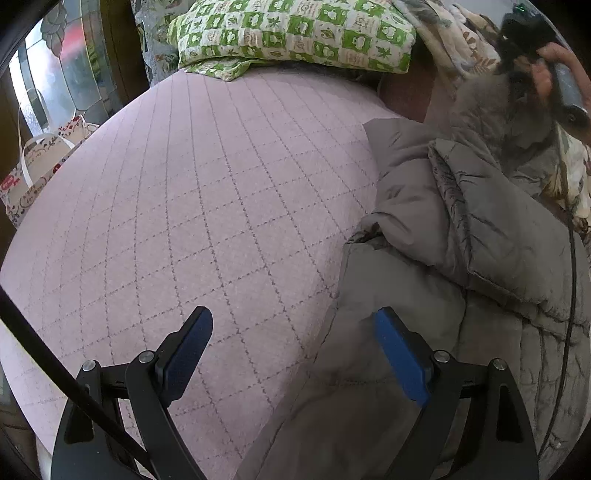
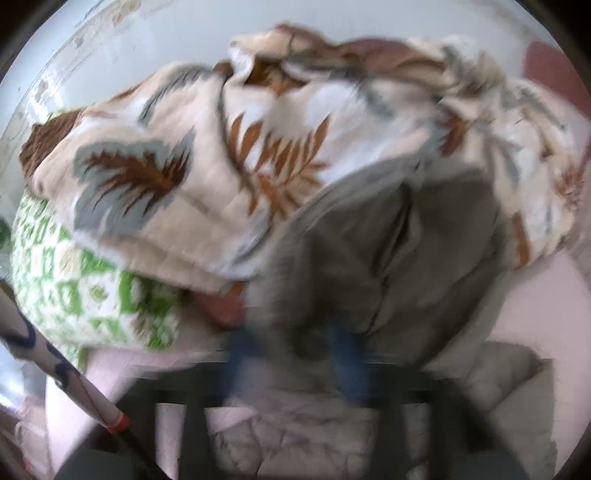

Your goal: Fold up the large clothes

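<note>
Fold barely begun: left tongs (image 1: 293, 354) gape empty over the bed (image 1: 184, 206); the grey padded coat (image 1: 461, 258) lies bunched at 3 o'clock, its far end pinched in the blurred right tongs (image 2: 291, 354), near the pillow (image 1: 295, 33).

We see the jacket (image 1: 461, 229) lying on the right part of the bed cover (image 1: 207, 206), its near end under the right finger of the left gripper (image 1: 293, 343). The pillow (image 1: 291, 33) rests at the far end, the leaf-print quilt (image 2: 229, 147) bunched to its right, behind the jacket. A paper bag (image 1: 40, 162) stands left of the bed. The right gripper (image 2: 291, 354) is at the jacket's far end
</note>
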A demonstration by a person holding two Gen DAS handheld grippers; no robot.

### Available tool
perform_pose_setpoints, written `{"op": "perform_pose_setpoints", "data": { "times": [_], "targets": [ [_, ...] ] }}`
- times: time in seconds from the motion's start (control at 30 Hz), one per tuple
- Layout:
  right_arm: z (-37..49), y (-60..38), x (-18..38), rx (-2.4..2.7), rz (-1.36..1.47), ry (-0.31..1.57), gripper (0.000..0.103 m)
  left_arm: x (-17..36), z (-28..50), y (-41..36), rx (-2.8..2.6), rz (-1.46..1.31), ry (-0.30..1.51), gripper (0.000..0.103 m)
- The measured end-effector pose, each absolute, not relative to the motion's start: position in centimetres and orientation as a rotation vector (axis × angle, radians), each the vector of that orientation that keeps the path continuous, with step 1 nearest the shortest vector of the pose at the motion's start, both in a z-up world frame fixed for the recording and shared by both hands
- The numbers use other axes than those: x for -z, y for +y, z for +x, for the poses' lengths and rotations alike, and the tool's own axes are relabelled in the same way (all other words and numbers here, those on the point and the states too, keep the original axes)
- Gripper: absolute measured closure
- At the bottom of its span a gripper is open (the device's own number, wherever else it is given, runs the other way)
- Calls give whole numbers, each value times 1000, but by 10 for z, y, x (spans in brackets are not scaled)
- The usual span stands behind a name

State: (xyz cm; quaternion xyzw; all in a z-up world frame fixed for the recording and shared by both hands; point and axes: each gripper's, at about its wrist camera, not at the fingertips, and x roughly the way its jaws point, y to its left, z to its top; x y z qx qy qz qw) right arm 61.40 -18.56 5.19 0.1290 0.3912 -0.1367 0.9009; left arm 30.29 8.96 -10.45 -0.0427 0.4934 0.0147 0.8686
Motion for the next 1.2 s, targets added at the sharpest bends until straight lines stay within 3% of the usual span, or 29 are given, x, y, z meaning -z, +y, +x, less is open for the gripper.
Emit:
{"op": "perform_pose_setpoints", "data": {
  "times": [0.23, 0.5, 0.73, 0.97, 1.07, 1.2],
  "targets": [
    [549, -162, -80, 280, 89, 778, 96, 96, 298, 102, -36, -139, 1024, 14],
    [400, -120, -106, 143, -11, 727, 97, 89, 290, 119, -63, -167, 1003, 14],
    [287, -96, -27, 64, 49, 823, 97, 85, 282, 144, -109, -202, 989, 14],
    [302, -118, 78, 162, 170, 962, 97, 83, 276, 155, -138, -210, 985, 14],
    [319, -127, 91, 149, 197, 1005, 97, 81, 275, 153, -138, -201, 974, 14],
    [312, -130, 67, 142, 174, 967, 93, 81, 277, 145, -124, -185, 980, 14]
  ]
}}
